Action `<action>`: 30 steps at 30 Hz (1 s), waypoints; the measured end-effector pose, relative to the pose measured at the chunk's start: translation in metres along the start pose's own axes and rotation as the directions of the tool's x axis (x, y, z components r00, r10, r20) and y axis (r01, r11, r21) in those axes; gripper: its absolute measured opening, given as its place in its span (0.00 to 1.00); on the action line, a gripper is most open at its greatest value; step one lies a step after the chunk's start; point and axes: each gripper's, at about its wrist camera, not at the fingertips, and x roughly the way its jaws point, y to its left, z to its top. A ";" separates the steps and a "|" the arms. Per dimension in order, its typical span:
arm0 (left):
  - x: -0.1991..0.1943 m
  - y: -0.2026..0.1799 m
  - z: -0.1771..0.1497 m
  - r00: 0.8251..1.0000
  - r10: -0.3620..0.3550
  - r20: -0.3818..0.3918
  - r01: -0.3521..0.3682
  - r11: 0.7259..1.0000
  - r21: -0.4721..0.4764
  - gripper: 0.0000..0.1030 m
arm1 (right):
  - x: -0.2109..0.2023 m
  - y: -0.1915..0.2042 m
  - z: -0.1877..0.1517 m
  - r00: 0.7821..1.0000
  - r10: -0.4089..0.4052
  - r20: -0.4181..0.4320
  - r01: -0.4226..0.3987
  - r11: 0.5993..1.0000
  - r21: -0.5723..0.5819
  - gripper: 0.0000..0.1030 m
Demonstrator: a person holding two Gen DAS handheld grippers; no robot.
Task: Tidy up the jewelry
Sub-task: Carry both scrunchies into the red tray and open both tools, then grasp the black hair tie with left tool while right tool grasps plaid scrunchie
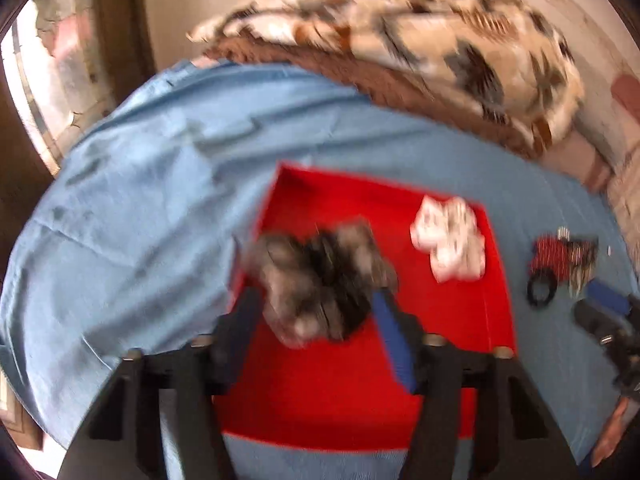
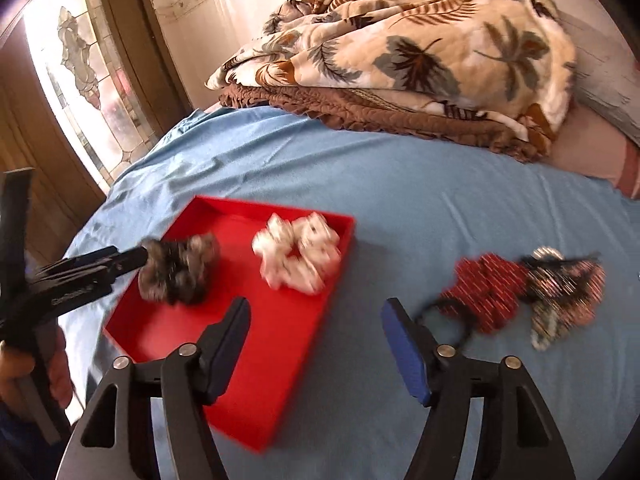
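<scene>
A red tray [image 1: 360, 380] [image 2: 280, 340] lies on the blue bedsheet [image 2: 400, 184]. In it are a white scrunchie [image 1: 448, 240] [image 2: 300, 256] and a grey-black furry scrunchie [image 1: 320, 280] [image 2: 180, 274]. My left gripper [image 1: 316, 294] [image 2: 142, 256] hovers over the tray's left part, its fingers apart around the furry scrunchie, which looks blurred and loose. My right gripper [image 2: 316, 304] [image 1: 596, 308] stands open and empty above the tray's right rim. On the sheet to its right lie a red scrunchie [image 2: 484, 292] [image 1: 552, 256], a patterned scrunchie [image 2: 564, 292] and a black hair tie [image 2: 452, 316].
A folded leaf-print blanket [image 2: 400, 52] on a brown quilt [image 2: 380, 112] fills the bed's far side. A stained-glass window [image 2: 88, 80] is at the left, past the bed's edge. A hand [image 2: 32, 372] holds the left gripper's handle.
</scene>
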 end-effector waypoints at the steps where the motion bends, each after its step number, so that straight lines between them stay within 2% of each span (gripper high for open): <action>1: 0.009 -0.002 -0.004 0.999 0.008 -0.033 -0.007 1.000 0.010 0.30 | -0.003 -0.002 -0.004 1.000 -0.005 -0.001 0.005 1.000 0.000 0.72; 6: 0.046 -0.002 0.005 0.997 0.010 -0.079 -0.015 0.998 -0.064 0.28 | -0.020 -0.024 -0.027 0.999 -0.032 -0.013 0.032 0.999 0.043 0.72; 11: 0.066 -0.008 0.035 0.998 0.041 -0.052 -0.045 0.996 -0.078 0.28 | -0.032 -0.050 -0.039 0.998 -0.058 -0.019 0.060 0.992 0.108 0.72; 14: 0.050 -0.014 0.036 1.000 0.007 -0.022 -0.009 0.997 -0.079 0.32 | -0.040 -0.066 -0.045 0.996 -0.086 -0.018 0.088 0.987 0.135 0.72; 15: 0.042 -0.016 0.032 1.000 0.007 -0.012 -0.008 0.998 -0.069 0.39 | -0.042 -0.071 -0.048 0.995 -0.096 -0.019 0.098 0.985 0.145 0.73; 16: 0.034 -0.018 0.029 1.000 0.017 -0.003 -0.017 0.998 -0.058 0.44 | -0.044 -0.077 -0.050 0.995 -0.103 -0.021 0.105 0.982 0.159 0.74; 20: -0.002 -0.030 0.010 0.997 0.061 0.049 -0.060 0.998 -0.009 0.47 | -0.052 -0.096 -0.066 0.992 -0.124 -0.024 0.127 0.971 0.204 0.74; 21: -0.010 -0.032 0.005 0.996 0.061 0.059 -0.061 0.998 -0.015 0.51 | -0.055 -0.099 -0.071 0.991 -0.133 -0.024 0.135 0.968 0.210 0.74; 24: -0.036 -0.041 -0.005 0.995 0.018 0.094 -0.015 0.999 -0.038 0.58 | -0.062 -0.111 -0.087 0.990 -0.139 -0.035 0.144 0.959 0.243 0.74; 30: -0.054 -0.088 -0.009 0.993 -0.081 0.088 0.079 0.997 0.027 0.60 | -0.077 -0.135 -0.110 0.983 -0.177 -0.051 0.184 0.942 0.281 0.74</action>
